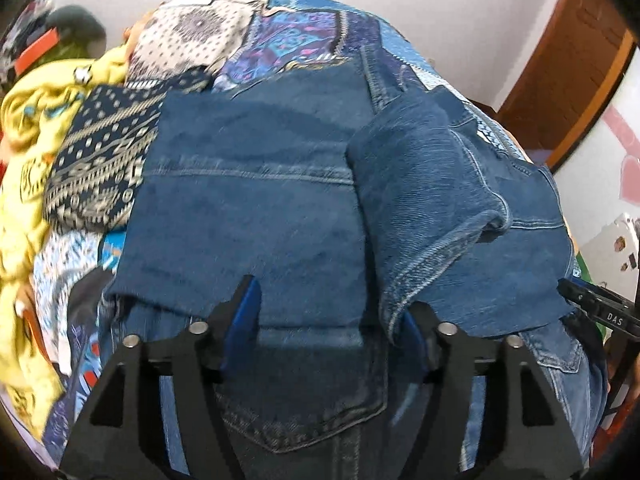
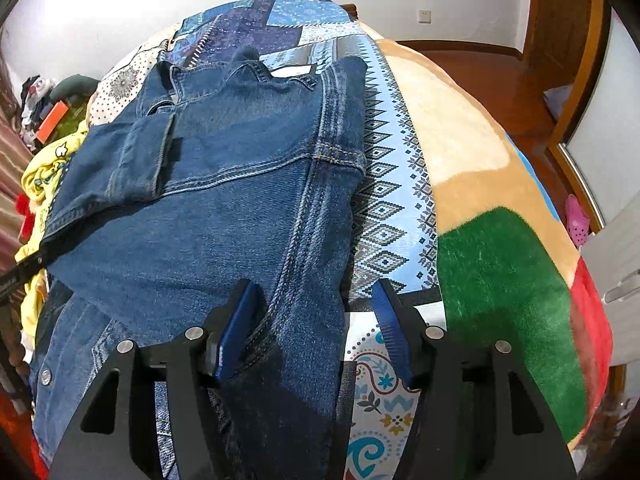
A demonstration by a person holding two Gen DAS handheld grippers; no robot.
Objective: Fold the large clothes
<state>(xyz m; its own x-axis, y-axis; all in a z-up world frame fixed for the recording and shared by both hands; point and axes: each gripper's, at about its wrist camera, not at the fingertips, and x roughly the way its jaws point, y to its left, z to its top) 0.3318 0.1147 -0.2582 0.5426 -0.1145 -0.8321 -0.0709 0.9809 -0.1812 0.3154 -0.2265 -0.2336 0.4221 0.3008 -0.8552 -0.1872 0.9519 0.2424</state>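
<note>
Denim jacket [image 2: 224,200] lies flat on the patchwork quilt [image 2: 400,184], sleeves already folded in across its back, so I judge the side folds done and the lengthwise fold left. My right gripper [image 2: 316,304] gapes wide, straddling the jacket's right edge; my left gripper [image 1: 328,308] hangs open over the folded sleeve [image 1: 424,208], gripping nothing.

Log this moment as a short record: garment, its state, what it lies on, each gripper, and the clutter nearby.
garment: denim jacket
state: lying flat, both sleeves folded in over the body
surface: patterned bedspread on a bed
left gripper: open, low over the jacket, holding nothing
right gripper: open, astride the jacket's right edge
nearby: yellow garment heaped to the left; plush blanket to the right
</note>
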